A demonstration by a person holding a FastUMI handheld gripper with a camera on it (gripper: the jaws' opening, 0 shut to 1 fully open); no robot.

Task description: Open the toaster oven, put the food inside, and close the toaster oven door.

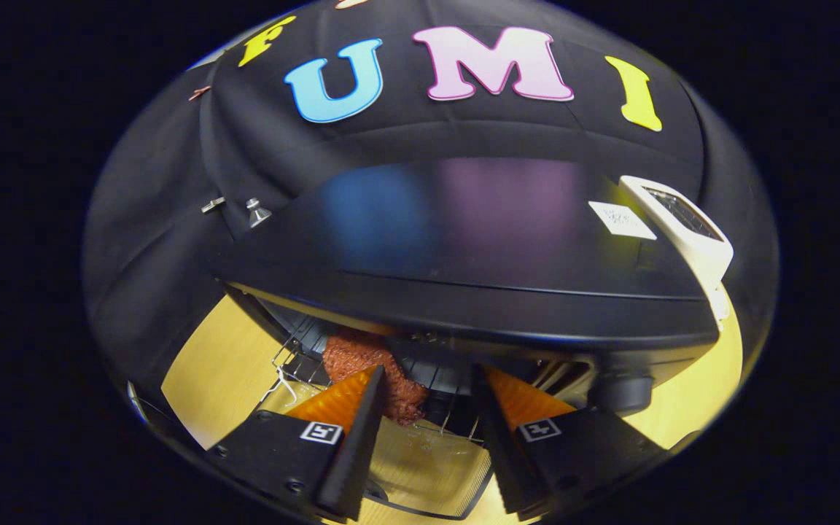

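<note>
Held gripper point(427, 397) open at lower centre; should have backed straight off meat point(362, 364) on rack point(303, 350), then lifted glass door point(427, 467).

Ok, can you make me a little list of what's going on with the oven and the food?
toaster oven: black, seen from above, door down
food: reddish-brown lump on the wire rack inside
gripper: fingers apart, at the oven's mouth
food and fingers: food just ahead of one finger; touching or not, cannot tell
table: light wood
left to do: close door
</note>
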